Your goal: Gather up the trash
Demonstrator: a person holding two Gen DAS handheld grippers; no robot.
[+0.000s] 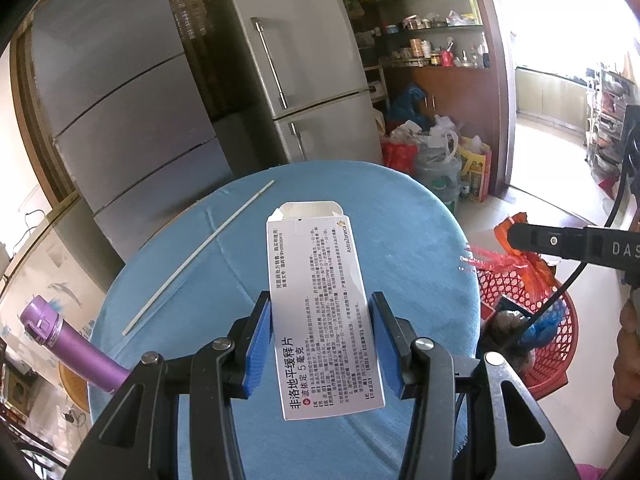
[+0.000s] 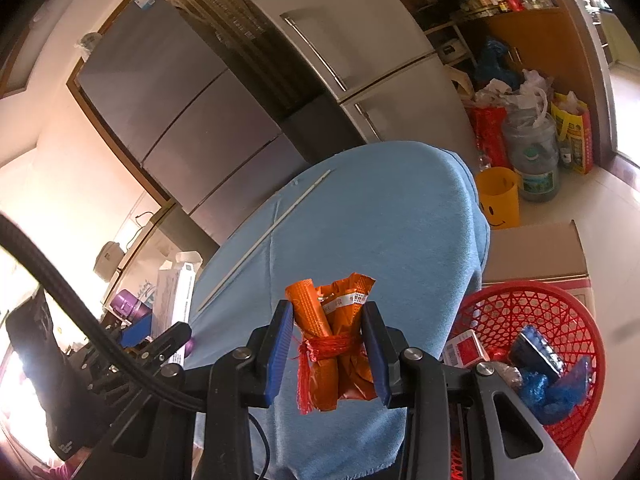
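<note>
My left gripper (image 1: 322, 344) is shut on a white medicine box (image 1: 320, 308) with an open top flap, held above the blue-clothed round table (image 1: 400, 248). My right gripper (image 2: 330, 352) is shut on an orange wrapper bundle (image 2: 334, 340) tied with red string, held over the table's near edge (image 2: 380, 220). A red plastic basket (image 2: 560, 320) stands on the floor to the right of the table and holds a red-and-white box (image 2: 466, 346), blue crumpled plastic (image 2: 548, 388) and other trash. The basket also shows in the left wrist view (image 1: 540, 304), with the right gripper's arm (image 1: 560, 240) above it.
A long thin white stick (image 1: 200, 256) lies on the table at the left. A purple bottle (image 1: 70, 340) stands left of the table. Two fridges (image 1: 304, 60) stand behind. A yellow smiley bucket (image 2: 498, 196), a cardboard box (image 2: 536, 252), a water jug and bags crowd the floor at right.
</note>
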